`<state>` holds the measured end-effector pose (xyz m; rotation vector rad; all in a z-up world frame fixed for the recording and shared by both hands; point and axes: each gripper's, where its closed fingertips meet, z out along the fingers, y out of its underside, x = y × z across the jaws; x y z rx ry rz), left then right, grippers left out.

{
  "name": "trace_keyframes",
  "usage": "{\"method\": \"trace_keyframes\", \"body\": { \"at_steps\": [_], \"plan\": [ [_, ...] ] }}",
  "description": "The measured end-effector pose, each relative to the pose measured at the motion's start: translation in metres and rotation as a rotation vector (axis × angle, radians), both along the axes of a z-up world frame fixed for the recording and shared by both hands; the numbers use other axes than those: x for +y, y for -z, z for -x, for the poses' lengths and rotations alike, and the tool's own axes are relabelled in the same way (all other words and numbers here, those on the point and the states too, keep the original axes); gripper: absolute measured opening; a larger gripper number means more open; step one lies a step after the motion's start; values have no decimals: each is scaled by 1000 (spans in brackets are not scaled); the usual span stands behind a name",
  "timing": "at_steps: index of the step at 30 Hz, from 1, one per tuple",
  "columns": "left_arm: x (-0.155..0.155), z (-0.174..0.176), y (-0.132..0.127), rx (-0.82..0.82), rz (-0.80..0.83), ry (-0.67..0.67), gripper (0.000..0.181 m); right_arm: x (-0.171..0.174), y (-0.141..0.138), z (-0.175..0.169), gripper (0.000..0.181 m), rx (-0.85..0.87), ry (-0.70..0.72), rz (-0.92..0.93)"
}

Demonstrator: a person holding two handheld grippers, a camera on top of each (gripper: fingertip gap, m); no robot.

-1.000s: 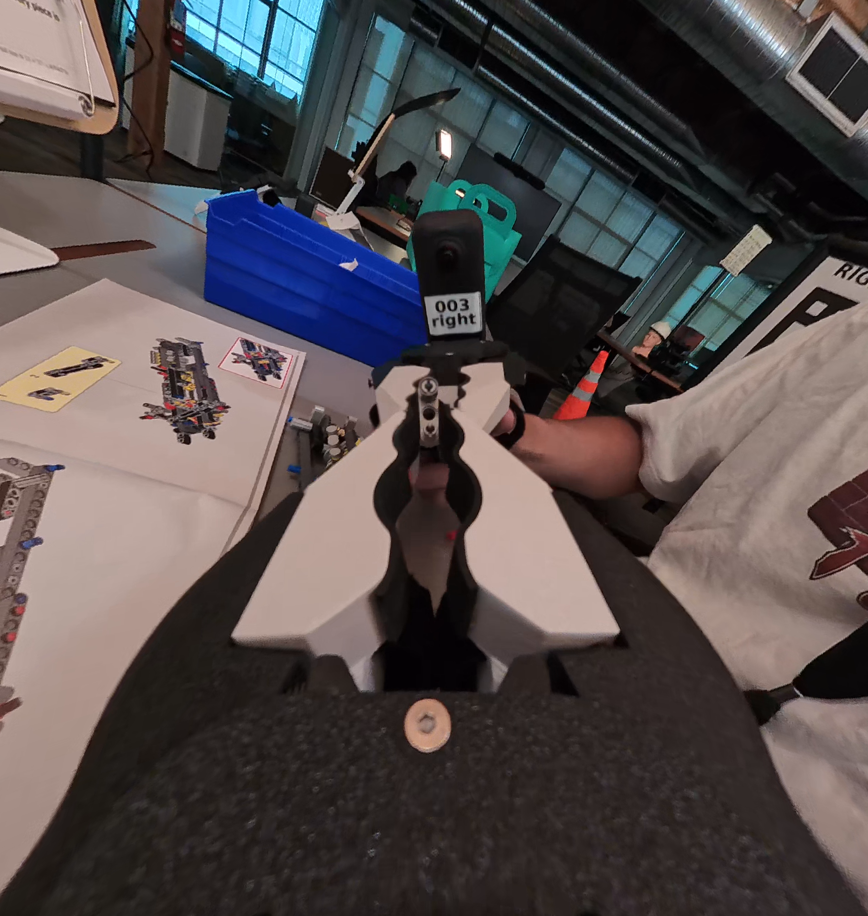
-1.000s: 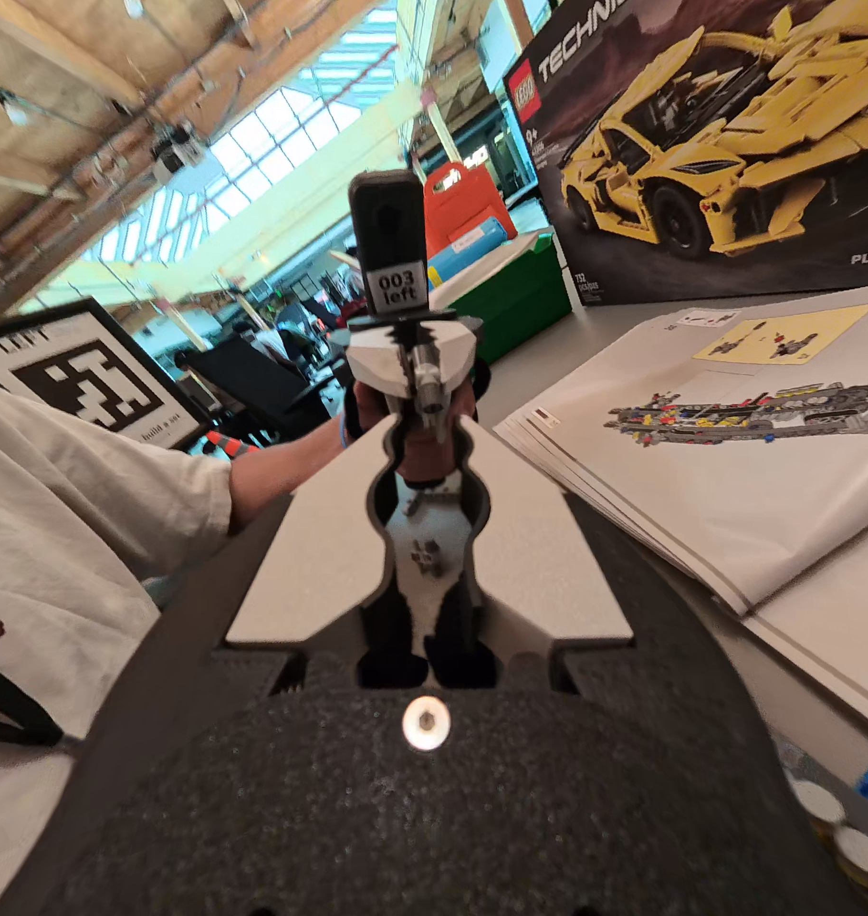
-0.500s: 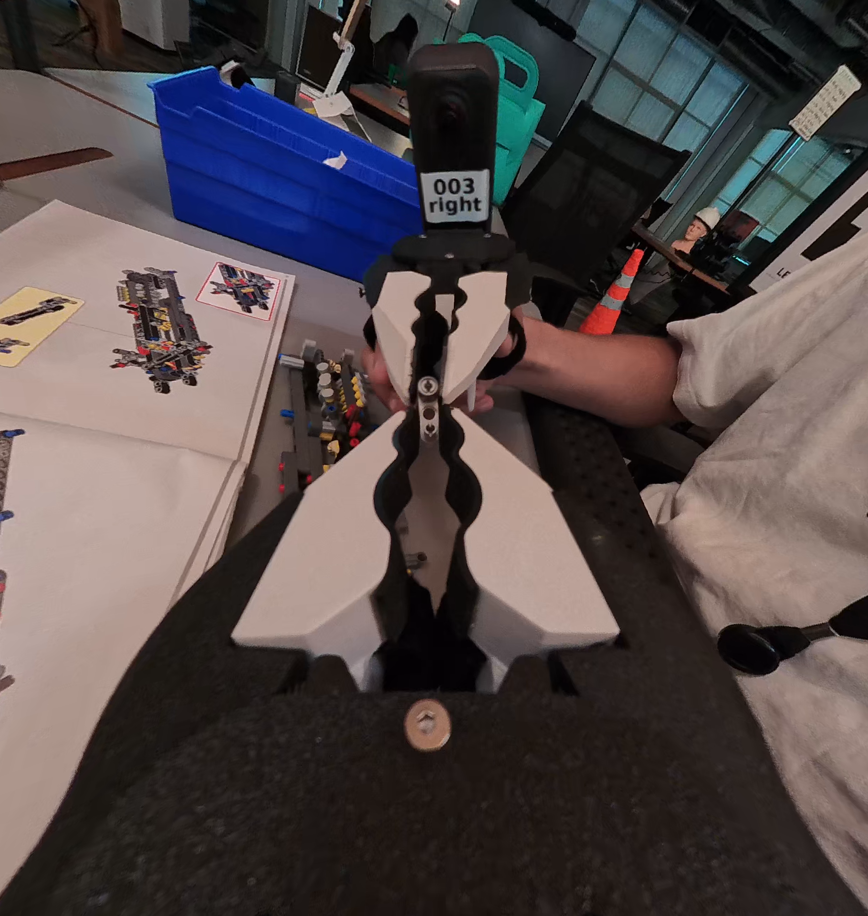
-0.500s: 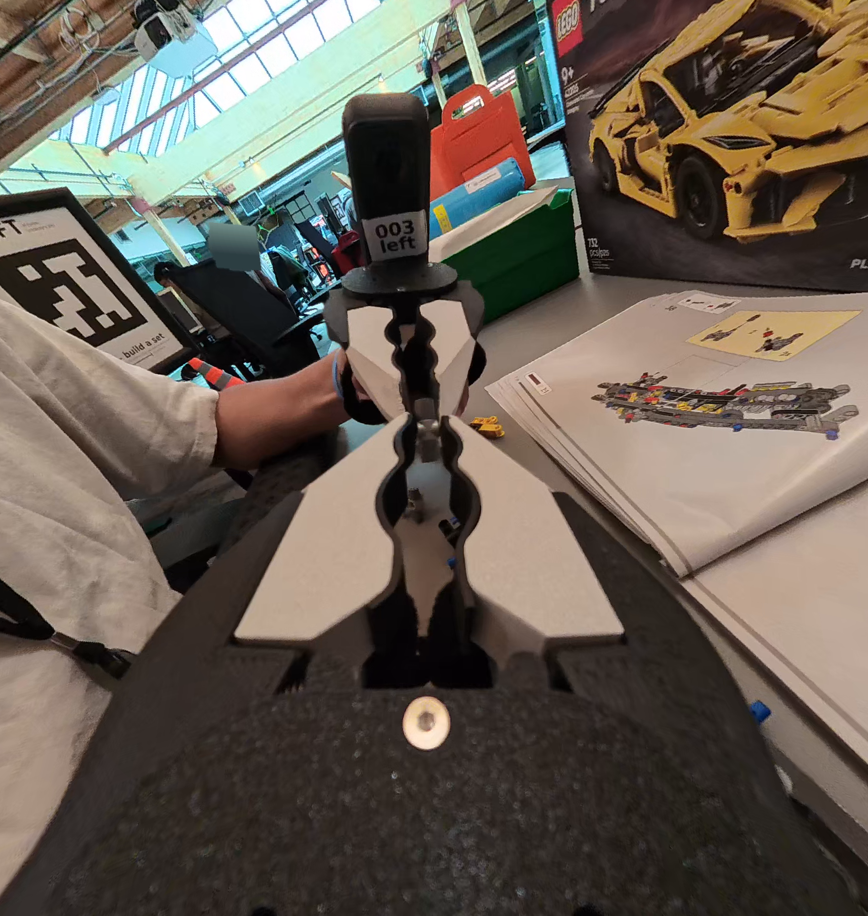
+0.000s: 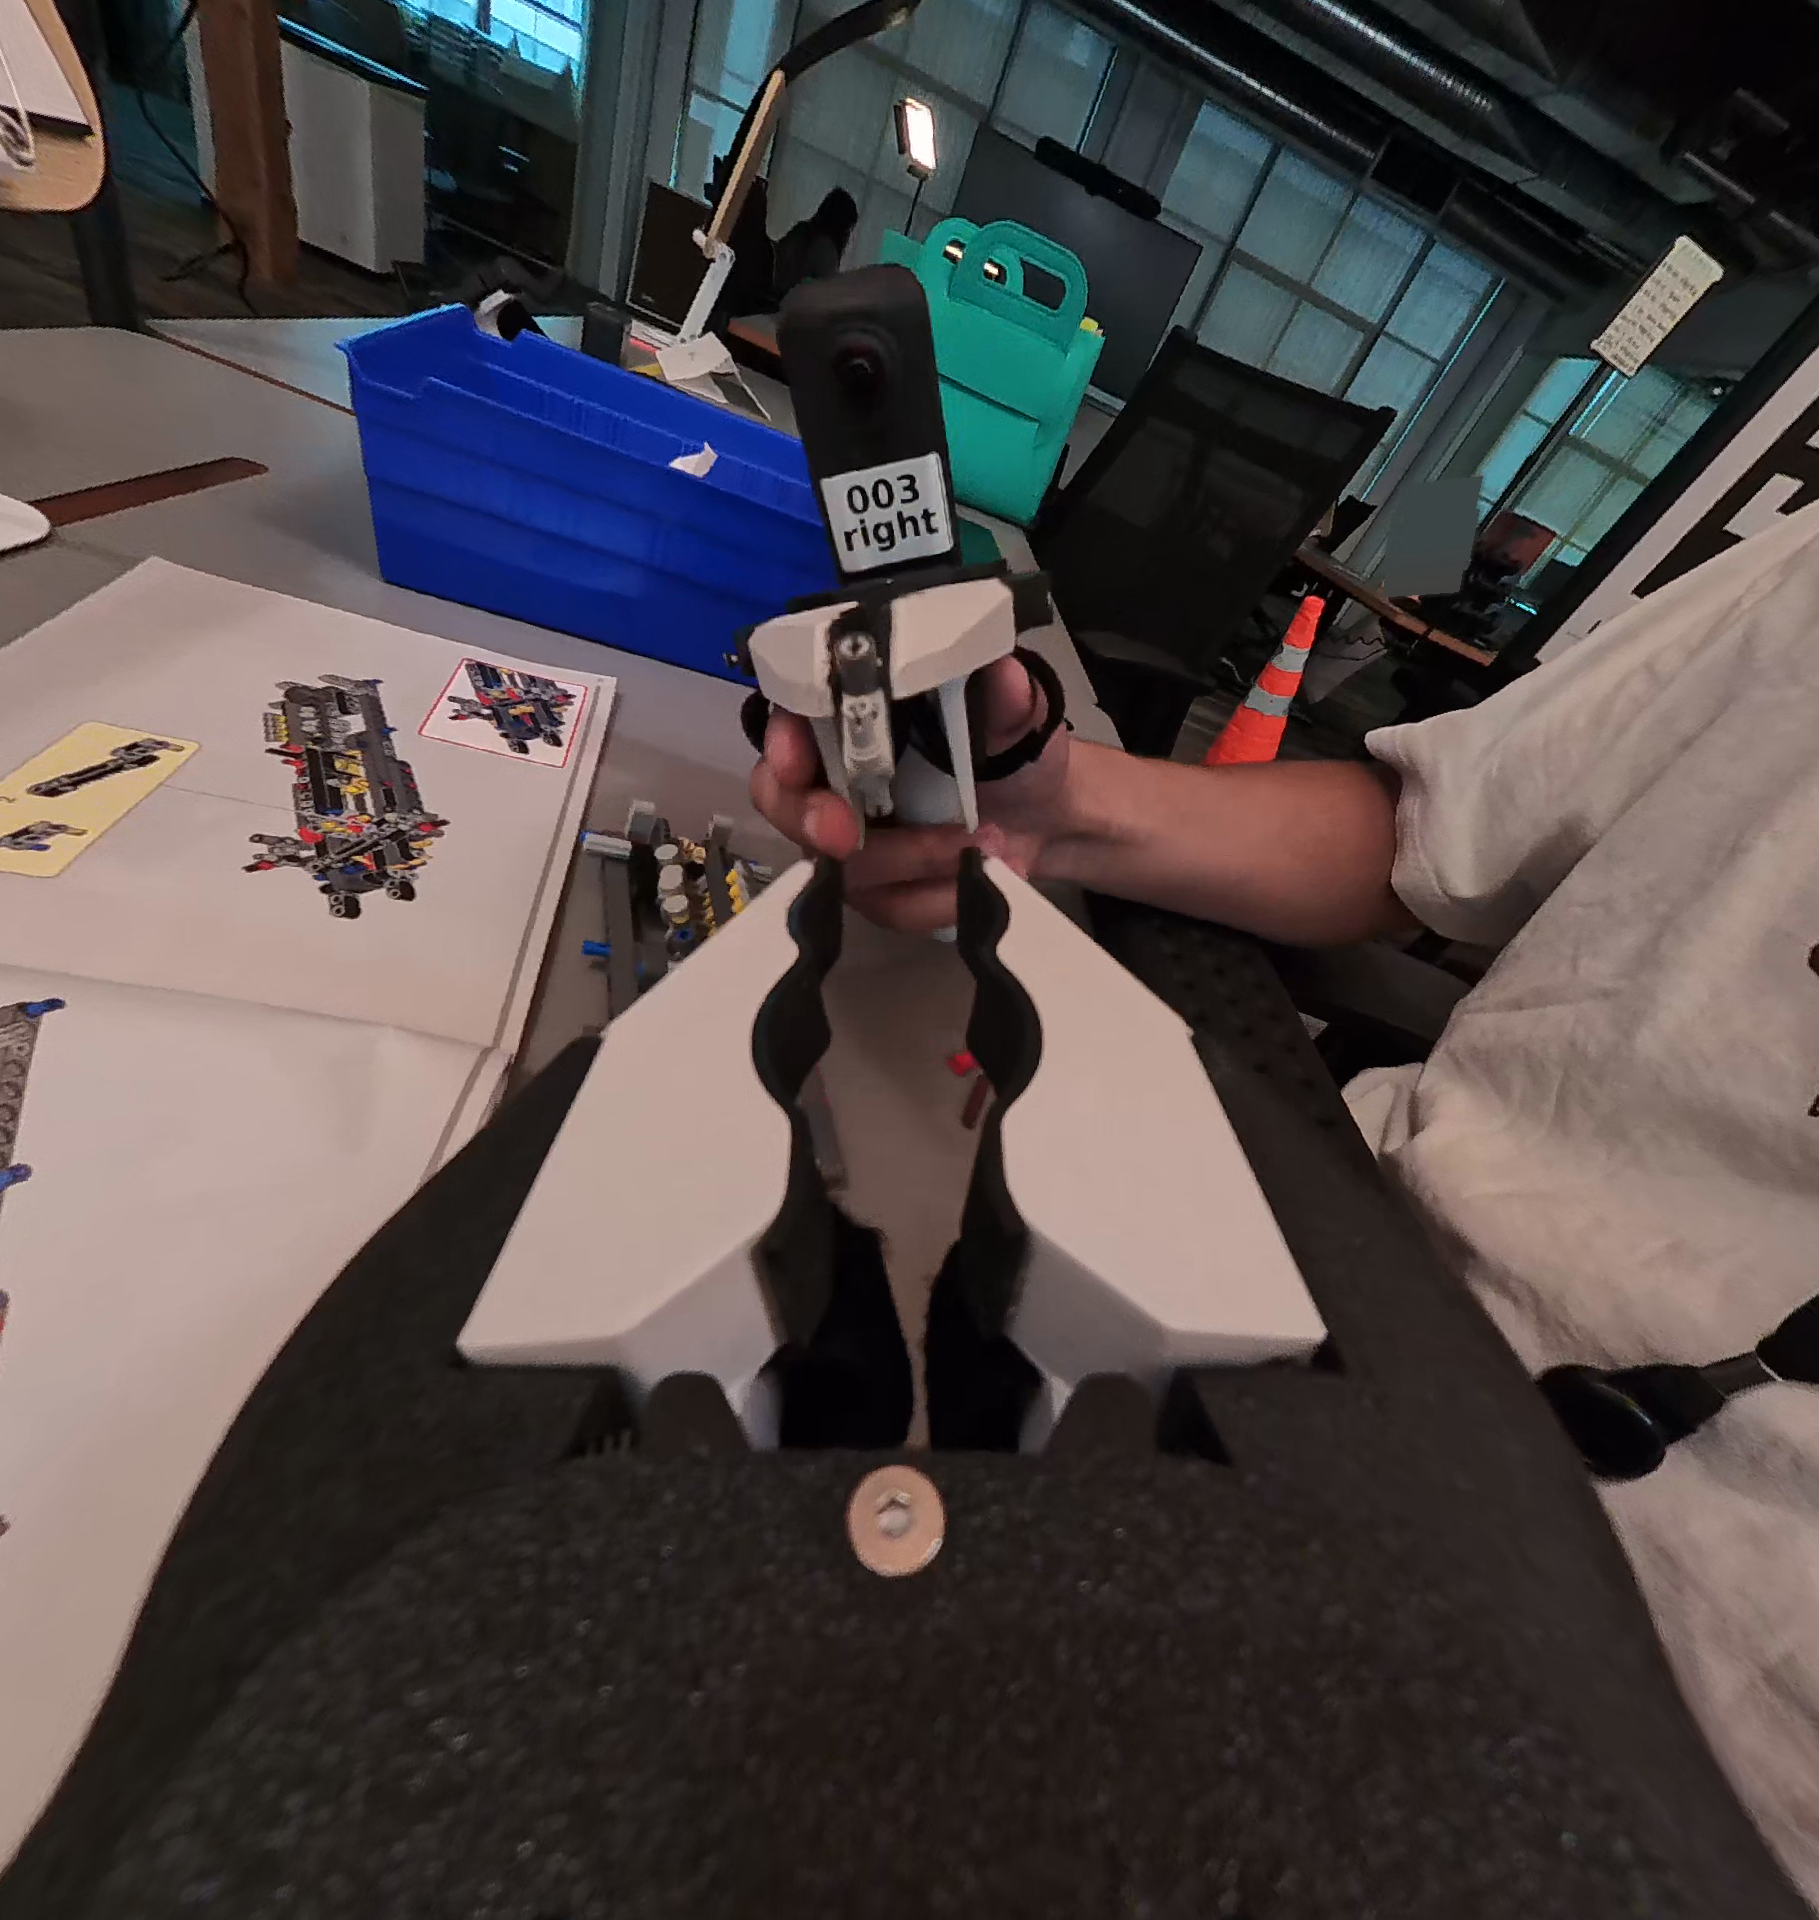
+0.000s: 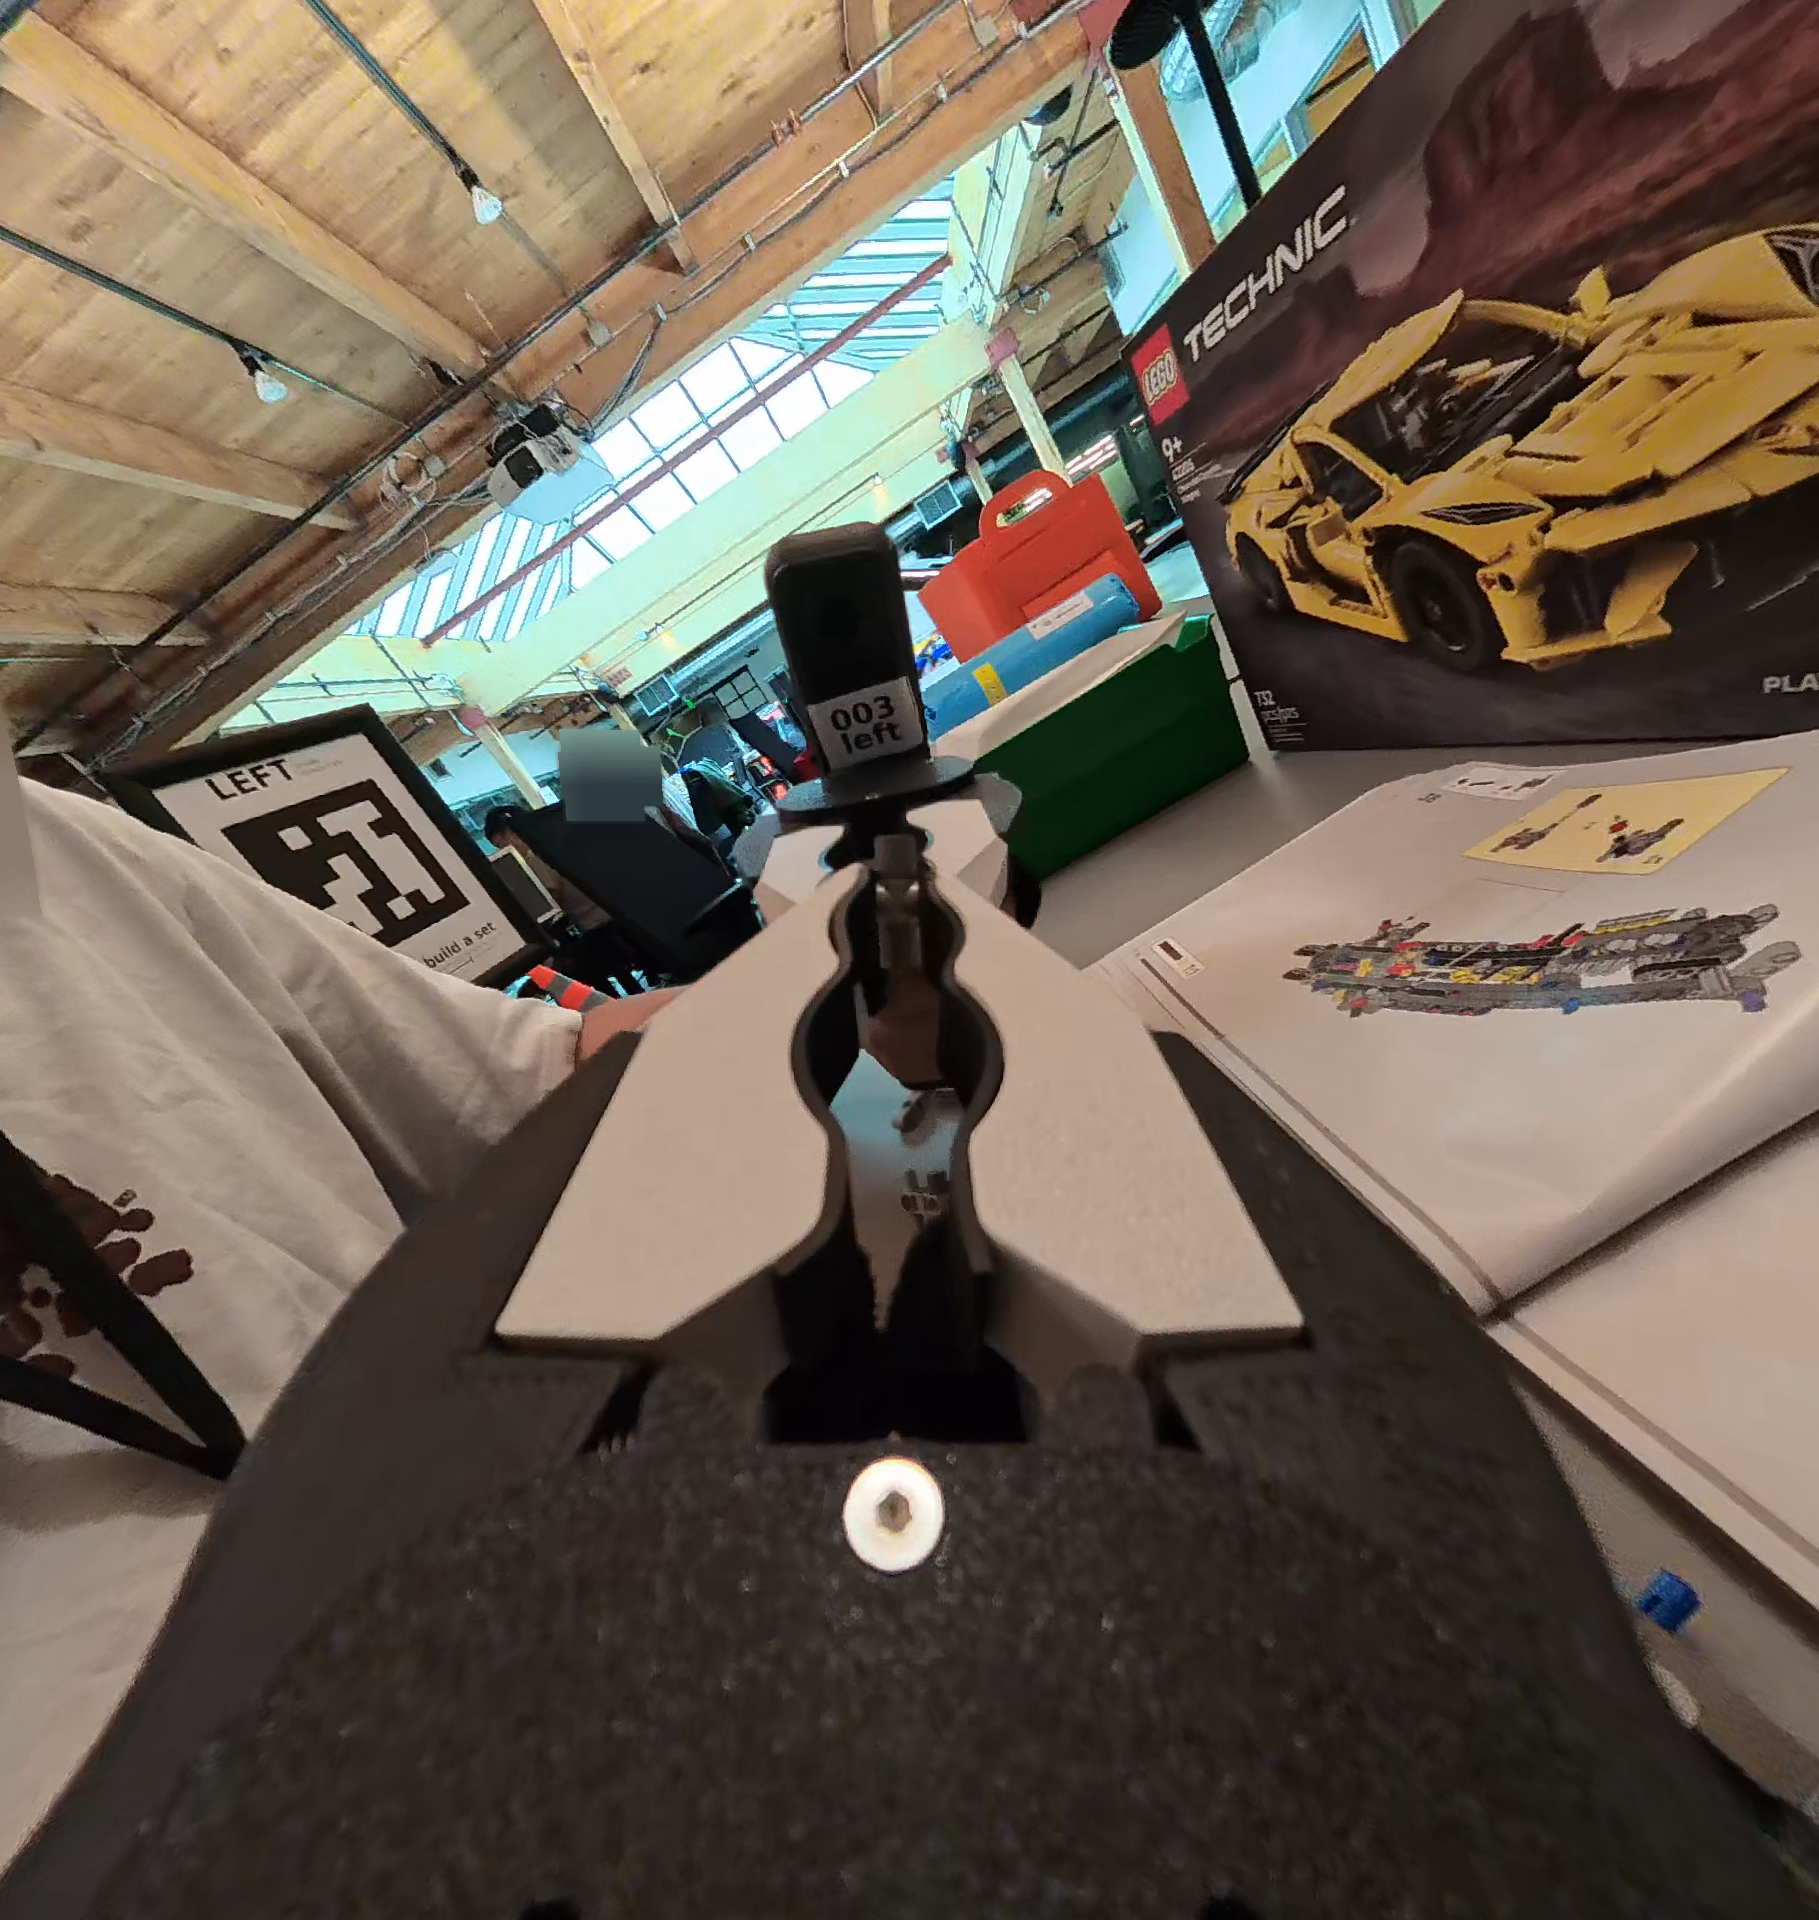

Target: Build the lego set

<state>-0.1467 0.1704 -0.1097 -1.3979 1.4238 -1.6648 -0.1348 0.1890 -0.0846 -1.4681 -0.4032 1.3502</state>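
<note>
My right gripper (image 6: 897, 883) is shut on a small grey lego beam (image 6: 897, 920), held upright in the air. In the left wrist view this gripper (image 5: 920, 816) faces me with the beam (image 5: 863, 727) against one of its fingers. My left gripper (image 5: 903, 862) is open and empty, its tips just below the right gripper and the hand that holds it. The partly built grey chassis (image 5: 666, 894) lies on the table beside the open instruction booklet (image 5: 261, 831), which also shows in the right wrist view (image 6: 1507, 987).
A blue bin (image 5: 572, 520) stands behind the booklet. The set's box (image 6: 1559, 416) and a green bin (image 6: 1123, 727) stand at the table's back. Loose red bits (image 5: 962, 1065) and a blue pin (image 6: 1663, 1600) lie on the table. The person's torso is close by. Only a small space, under 4 cm, lies between the two pairs of fingers.
Both grippers were shut on the grey beam, tip to tip. My left gripper has opened and drawn back; the right one keeps the beam. Both views have tilted upward.
</note>
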Motion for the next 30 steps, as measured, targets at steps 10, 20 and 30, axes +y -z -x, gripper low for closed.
{"method": "trace_keyframes", "body": {
  "at_steps": [10, 20, 30],
  "plan": [
    [0, -4, -2, -21, -37, -37, 5, -3, 5, 13, 6, -68, -3, -43],
    [-14, 2, 7, 35, -86, 59, 5, -19, 20, 25, 7, -239, -78, -79],
    [-10, -1, 20, 103, -181, 9, 14, -18, 22, 12, 6, -304, -19, -104]
  ]
}}
